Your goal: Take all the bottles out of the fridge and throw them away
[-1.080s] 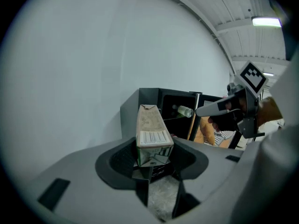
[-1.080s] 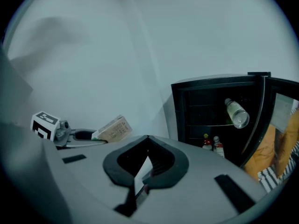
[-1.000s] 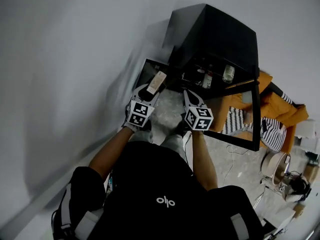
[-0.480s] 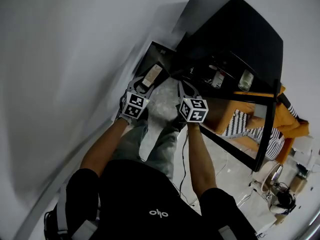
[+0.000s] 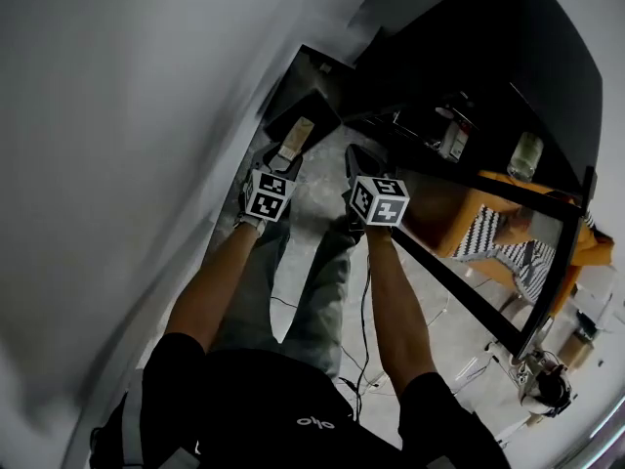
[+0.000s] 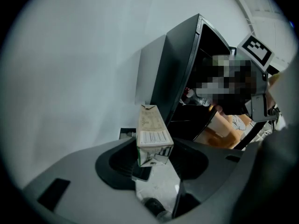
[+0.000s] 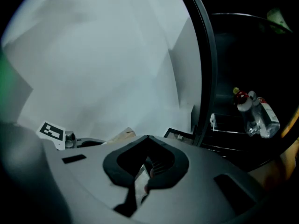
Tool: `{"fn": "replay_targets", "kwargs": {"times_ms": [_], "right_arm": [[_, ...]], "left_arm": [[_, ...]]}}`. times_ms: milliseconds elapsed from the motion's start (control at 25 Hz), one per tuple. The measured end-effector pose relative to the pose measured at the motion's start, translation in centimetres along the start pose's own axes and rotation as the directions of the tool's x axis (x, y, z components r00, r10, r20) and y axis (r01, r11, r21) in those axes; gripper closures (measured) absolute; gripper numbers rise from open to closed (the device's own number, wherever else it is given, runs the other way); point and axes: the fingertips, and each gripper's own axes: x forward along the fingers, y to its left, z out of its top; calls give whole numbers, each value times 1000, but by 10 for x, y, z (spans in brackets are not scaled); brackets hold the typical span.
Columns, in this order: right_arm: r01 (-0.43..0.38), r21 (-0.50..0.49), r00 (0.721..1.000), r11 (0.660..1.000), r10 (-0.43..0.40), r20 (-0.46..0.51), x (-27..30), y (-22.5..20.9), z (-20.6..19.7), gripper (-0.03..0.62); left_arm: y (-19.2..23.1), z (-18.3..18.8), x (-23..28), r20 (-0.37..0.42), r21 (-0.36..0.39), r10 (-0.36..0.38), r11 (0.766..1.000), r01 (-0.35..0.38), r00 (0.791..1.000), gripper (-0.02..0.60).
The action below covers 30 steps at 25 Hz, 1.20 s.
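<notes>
Well, from the head view both arms reach down toward the floor by the white wall, and the left gripper (image 5: 281, 169) has a pale carton (image 5: 298, 137) clamped in its jaws, the carton pointing at a dark open box (image 5: 311, 106) against the wall. The right gripper (image 5: 355, 156) sits just beside it, nearer the black fridge (image 5: 508, 57), whose glass door (image 5: 459, 291) hangs wide open; bottles (image 5: 454, 143) stand on a shelf inside. Over to the left gripper view: there's the carton (image 6: 150, 127) squarely between the jaws of the left gripper (image 6: 153, 158), barcode end toward the camera, the jaws spread wide and pressed on its sides, with the fridge (image 6: 182, 78) rising behind. And the right gripper view: the right gripper (image 7: 147, 164) has its jaws pinched together with nothing in them, while off to the right the bottles (image 7: 258, 115), one red-capped, stand on a shelf in the dark fridge interior.
</notes>
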Motion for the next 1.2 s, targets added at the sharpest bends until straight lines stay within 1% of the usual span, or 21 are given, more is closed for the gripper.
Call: {"fn": "replay_targets", "kwargs": {"times_ms": [200, 400, 560, 640, 720, 760, 840, 880, 1080, 1200], "right_arm": [[-8, -5, 998, 1000, 7, -65, 23, -5, -41, 591], [-19, -7, 994, 1000, 19, -110, 46, -5, -65, 591], [-30, -12, 993, 999, 28, -111, 59, -1, -63, 591], [-31, -10, 994, 999, 30, -102, 63, 0, -58, 591], [-31, -6, 995, 999, 30, -94, 64, 1, -55, 591], [-31, -5, 995, 1000, 30, -93, 63, 1, -54, 591], [-27, -2, 995, 1000, 27, -96, 61, 0, -56, 591], [-24, 0, 995, 1000, 24, -98, 58, -1, -57, 591], [-1, 17, 996, 1000, 3, -93, 41, -9, -61, 591], [16, 24, 996, 1000, -14, -83, 25, -15, -56, 591]], "left_arm": [[1, -37, 20, -33, -36, 2, 999, -3, 999, 376], [5, -45, 30, -32, -40, 10, 999, -11, 999, 376], [11, -28, 38, -4, -42, 9, 999, -9, 1000, 374], [13, -19, 46, 6, -45, -8, 999, 8, 1000, 374], [15, -15, 57, -2, -54, -25, 998, 25, 1000, 374], [17, -15, 61, -12, -63, -30, 998, 29, 999, 368], [19, -21, 68, -36, -77, -35, 997, 32, 999, 329], [20, -24, 68, -45, -80, -36, 996, 32, 998, 323], [19, -41, 56, -58, -86, -23, 996, 18, 998, 322], [13, -33, 36, -38, -108, -19, 994, 15, 999, 333]]}}
